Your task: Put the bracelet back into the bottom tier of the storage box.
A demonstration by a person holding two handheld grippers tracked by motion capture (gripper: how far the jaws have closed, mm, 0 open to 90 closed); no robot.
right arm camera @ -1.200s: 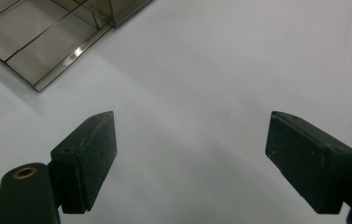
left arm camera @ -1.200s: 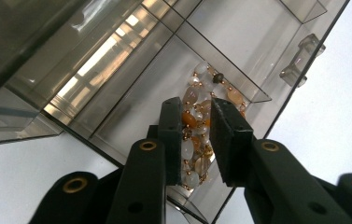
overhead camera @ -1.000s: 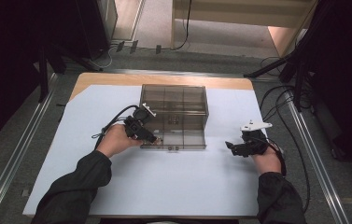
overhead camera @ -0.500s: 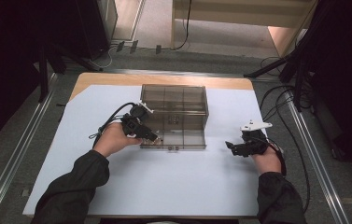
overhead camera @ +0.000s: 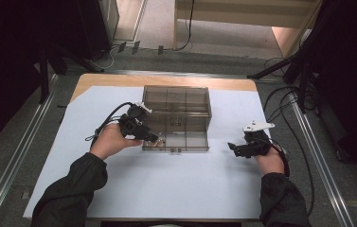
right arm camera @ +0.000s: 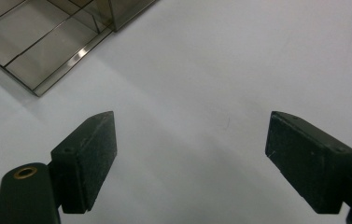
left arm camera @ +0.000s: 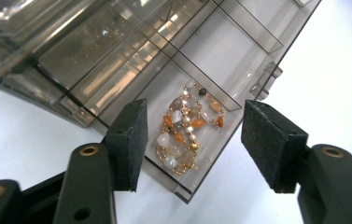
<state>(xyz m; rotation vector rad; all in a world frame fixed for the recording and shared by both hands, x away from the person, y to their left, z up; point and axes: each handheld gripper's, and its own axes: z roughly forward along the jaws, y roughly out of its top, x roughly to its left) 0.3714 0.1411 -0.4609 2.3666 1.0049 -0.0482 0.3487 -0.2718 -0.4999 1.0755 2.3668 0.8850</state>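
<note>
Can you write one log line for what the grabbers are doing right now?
left gripper: open above beaded necklace | necklace: in drawer compartment of smoky box | right gripper: open, over white table

A wooden table (overhead camera: 119,79) stands on a grey carpeted floor (overhead camera: 5,156), its top mostly covered by a pale sheet (overhead camera: 166,189). Metal rails (overhead camera: 20,156) run along the floor on both sides of the table. Dark curtains (overhead camera: 15,56) hang at left and right. Cables (overhead camera: 285,111) trail over the carpet, and pale wooden furniture (overhead camera: 242,12) stands beyond.
</note>
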